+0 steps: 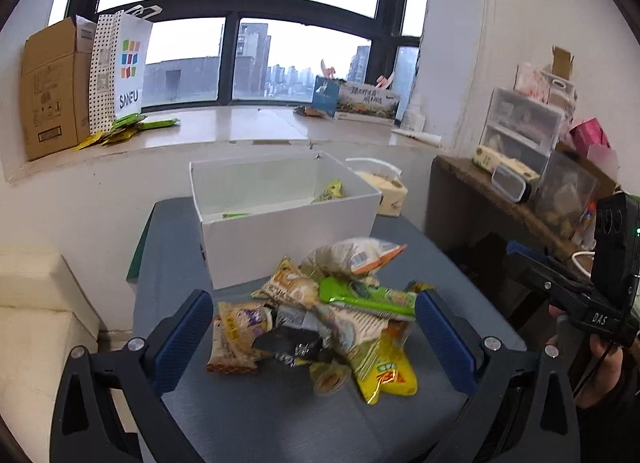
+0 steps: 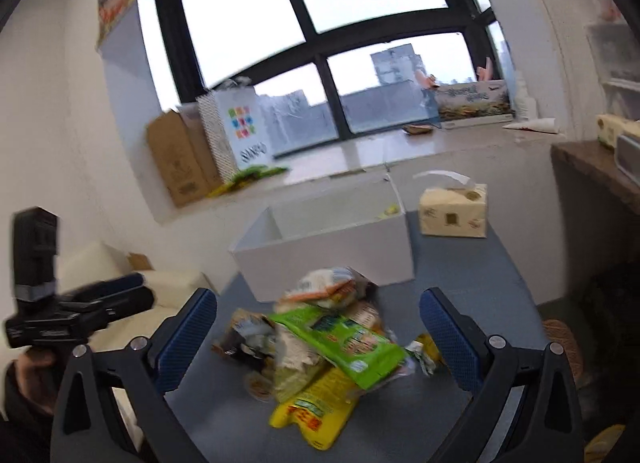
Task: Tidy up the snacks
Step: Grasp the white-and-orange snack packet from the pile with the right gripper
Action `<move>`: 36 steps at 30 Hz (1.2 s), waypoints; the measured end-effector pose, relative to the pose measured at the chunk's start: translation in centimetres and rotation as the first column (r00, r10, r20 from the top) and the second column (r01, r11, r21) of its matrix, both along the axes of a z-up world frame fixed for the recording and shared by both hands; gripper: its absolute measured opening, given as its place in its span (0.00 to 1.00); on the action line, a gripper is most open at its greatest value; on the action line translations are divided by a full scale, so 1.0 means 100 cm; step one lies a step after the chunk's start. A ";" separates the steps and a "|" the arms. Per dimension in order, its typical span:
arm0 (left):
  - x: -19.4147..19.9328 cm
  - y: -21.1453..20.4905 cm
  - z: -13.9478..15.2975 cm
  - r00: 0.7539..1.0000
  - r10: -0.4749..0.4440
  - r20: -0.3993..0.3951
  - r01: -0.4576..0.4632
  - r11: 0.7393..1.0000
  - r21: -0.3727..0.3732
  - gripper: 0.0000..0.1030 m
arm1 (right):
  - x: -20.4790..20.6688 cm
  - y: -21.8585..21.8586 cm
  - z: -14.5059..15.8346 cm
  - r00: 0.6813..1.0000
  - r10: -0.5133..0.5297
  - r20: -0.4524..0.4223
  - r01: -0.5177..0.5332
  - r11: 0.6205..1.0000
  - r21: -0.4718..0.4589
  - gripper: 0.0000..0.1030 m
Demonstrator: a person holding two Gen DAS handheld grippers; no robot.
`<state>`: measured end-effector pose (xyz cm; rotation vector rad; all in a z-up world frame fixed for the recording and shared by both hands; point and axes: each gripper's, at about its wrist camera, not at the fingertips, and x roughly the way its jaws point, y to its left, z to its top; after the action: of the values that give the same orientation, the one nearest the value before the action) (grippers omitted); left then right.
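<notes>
A heap of snack packets [image 1: 320, 319] [image 2: 320, 347] lies on the grey table [image 1: 440, 263] [image 2: 472, 275]: a bright green packet [image 1: 368, 297] [image 2: 344, 339] on top, a yellow one [image 1: 388, 375] [image 2: 316, 407] at the front, a black one [image 1: 288, 341] at the left. Behind the heap stands a white box [image 1: 288, 251] [image 2: 332, 259] holding a yellow-green packet [image 1: 330, 191] in its right corner. My left gripper [image 1: 314, 333] hangs open above the heap, touching nothing. Likewise my right gripper [image 2: 318, 337] is open over the heap. The right gripper's body [image 1: 600, 283] shows at the left view's right edge.
A tissue box [image 1: 390, 191] [image 2: 454, 213] sits right of the white box. The windowsill holds a cardboard box [image 1: 52, 91] [image 2: 176, 159], paper bags [image 1: 128, 67] and green packets [image 1: 132, 129]. A cluttered side table [image 1: 520, 183] stands right; a cream cushion [image 1: 36, 303] left.
</notes>
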<state>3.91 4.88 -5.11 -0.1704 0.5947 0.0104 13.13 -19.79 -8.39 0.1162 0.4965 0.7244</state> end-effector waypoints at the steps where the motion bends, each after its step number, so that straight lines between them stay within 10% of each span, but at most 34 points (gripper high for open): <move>1: -0.001 0.001 -0.001 1.000 0.003 0.001 -0.003 1.000 -0.003 1.00 | 0.001 0.003 -0.002 1.000 0.004 -0.004 -0.004 1.000 -0.005 1.00; 20: -0.004 0.006 -0.024 0.999 -0.014 -0.041 0.012 0.998 -0.054 1.00 | 0.073 0.125 -0.071 0.999 -0.048 0.013 0.049 0.912 -0.406 1.00; 25: -0.005 0.015 -0.027 0.999 0.002 -0.044 -0.005 0.997 -0.073 1.00 | 0.092 0.143 -0.074 0.999 -0.050 0.018 0.053 0.918 -0.393 0.99; 31: -0.007 0.020 -0.032 0.999 0.016 -0.050 -0.019 0.997 -0.077 1.00 | 0.091 0.141 -0.068 0.999 -0.030 -0.011 0.023 0.921 -0.389 0.48; 36: -0.004 0.018 -0.036 0.998 0.017 -0.067 -0.022 0.997 -0.073 1.00 | 0.085 0.118 -0.063 0.998 -0.032 -0.048 0.015 0.948 -0.317 0.40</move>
<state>3.54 6.65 -8.71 -0.2480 0.6597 0.0134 21.62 -7.99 -14.72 -0.1601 0.6550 0.6108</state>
